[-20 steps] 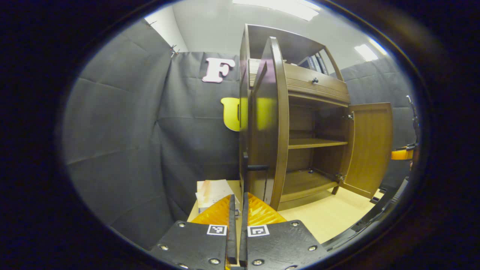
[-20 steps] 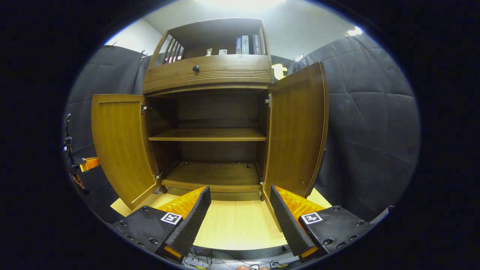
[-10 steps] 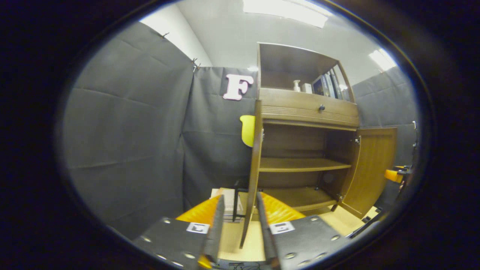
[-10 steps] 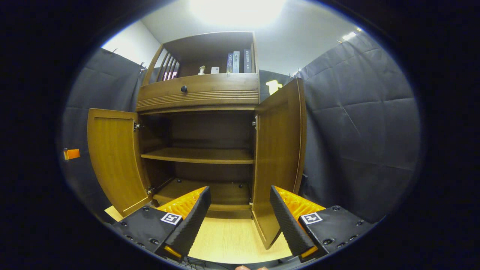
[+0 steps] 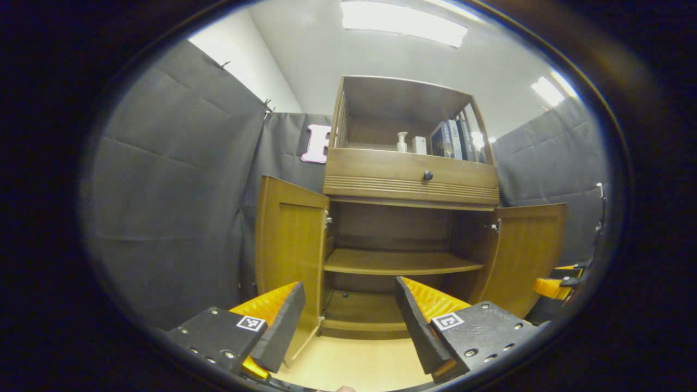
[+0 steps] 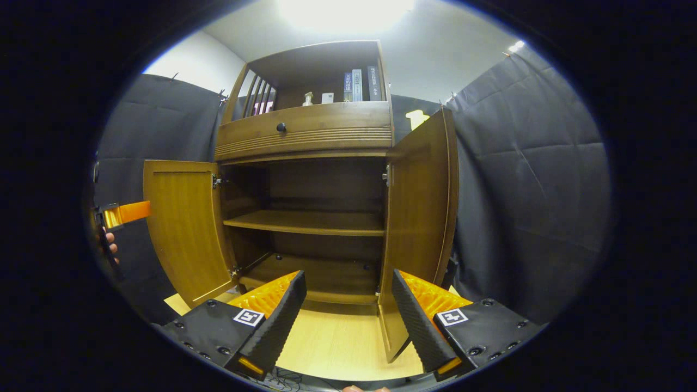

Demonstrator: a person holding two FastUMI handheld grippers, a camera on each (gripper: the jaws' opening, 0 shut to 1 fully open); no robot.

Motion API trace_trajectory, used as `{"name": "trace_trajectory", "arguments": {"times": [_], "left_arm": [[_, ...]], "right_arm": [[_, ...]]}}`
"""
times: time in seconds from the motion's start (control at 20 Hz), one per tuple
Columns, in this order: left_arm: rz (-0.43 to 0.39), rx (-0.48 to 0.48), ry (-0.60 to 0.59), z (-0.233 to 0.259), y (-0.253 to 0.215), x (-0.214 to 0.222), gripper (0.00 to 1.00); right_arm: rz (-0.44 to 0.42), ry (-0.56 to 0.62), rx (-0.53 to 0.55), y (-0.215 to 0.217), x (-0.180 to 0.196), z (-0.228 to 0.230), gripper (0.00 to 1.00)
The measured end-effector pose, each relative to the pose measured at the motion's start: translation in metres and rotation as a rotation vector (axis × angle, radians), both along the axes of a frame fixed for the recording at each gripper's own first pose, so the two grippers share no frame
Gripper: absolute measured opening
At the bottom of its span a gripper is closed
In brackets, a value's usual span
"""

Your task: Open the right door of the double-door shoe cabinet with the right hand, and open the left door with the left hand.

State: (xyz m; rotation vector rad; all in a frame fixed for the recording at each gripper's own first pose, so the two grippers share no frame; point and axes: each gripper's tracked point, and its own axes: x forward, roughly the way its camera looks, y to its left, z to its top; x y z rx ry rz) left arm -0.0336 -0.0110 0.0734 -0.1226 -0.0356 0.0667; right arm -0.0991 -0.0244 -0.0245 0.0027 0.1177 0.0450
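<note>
The brown wooden shoe cabinet [image 5: 408,177] faces me with both lower doors swung wide. In the left gripper view its left door [image 5: 291,256] and right door [image 5: 525,256] stand outward, baring an inner shelf [image 5: 400,262]. My left gripper [image 5: 349,284] is open, holds nothing and sits back from the cabinet front. In the right gripper view the cabinet [image 6: 305,133] shows its left door [image 6: 185,228] and right door [image 6: 422,218] open too. My right gripper [image 6: 348,276] is open with nothing in it, just left of the right door's lower edge. The left gripper [image 6: 122,213] shows at the far left, beyond the left door.
A drawer with a dark knob [image 5: 428,175] sits above the doors. Books [image 5: 449,139] and a small bottle [image 5: 402,141] stand in the top compartment. The cabinet rests on a pale wooden surface [image 6: 332,343]. Black cloth walls close in on both sides.
My left gripper went from nearly shut at the left door's edge to wide open, backed off and turned to face the cabinet front. The left door now stands fully open. The right gripper shifted slightly.
</note>
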Motion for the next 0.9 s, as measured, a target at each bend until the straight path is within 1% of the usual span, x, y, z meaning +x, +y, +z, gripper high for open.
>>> {"name": "trace_trajectory", "arguments": {"times": [0.15,0.2,0.25,0.3,0.35,0.4,0.45,0.5,0.6,0.65,0.8,0.9], "left_arm": [[0.099,0.067,0.007,-0.009,0.009,0.008,0.95],[0.108,0.067,0.016,-0.014,0.006,0.010,0.95],[0.106,0.057,0.023,-0.019,0.003,0.012,0.95],[0.109,0.043,0.030,-0.021,0.005,0.011,0.95],[0.112,0.032,0.039,-0.023,0.006,0.012,0.95],[0.115,0.028,0.052,-0.026,0.008,0.013,0.95],[0.124,0.027,0.061,-0.030,0.010,0.014,0.95],[0.126,0.025,0.068,-0.034,0.009,0.015,0.95],[0.128,0.020,0.069,-0.036,0.009,0.015,0.95],[0.129,0.020,0.066,-0.035,0.009,0.015,0.95],[0.133,0.031,0.063,-0.035,0.010,0.014,0.95],[0.125,0.021,0.062,-0.035,0.009,0.014,0.95]], "right_arm": [[-0.017,0.042,0.003,-0.005,0.002,-0.017,0.96],[-0.015,0.051,0.011,-0.005,0.002,-0.021,0.99],[-0.009,0.061,0.021,-0.003,0.005,-0.025,0.96],[0.003,0.075,0.032,0.001,0.007,-0.027,0.96],[0.016,0.083,0.041,0.006,0.007,-0.029,1.00],[0.027,0.084,0.040,0.010,0.008,-0.028,0.96],[0.037,0.078,0.034,0.012,0.008,-0.026,0.99],[0.047,0.068,0.026,0.015,0.009,-0.024,0.96],[0.073,0.052,0.012,0.022,0.012,-0.021,0.96],[0.087,0.048,0.006,0.026,0.013,-0.021,1.00],[0.108,0.034,-0.017,0.031,0.014,-0.020,0.99],[0.115,0.028,-0.018,0.034,0.015,-0.018,0.99]]}}
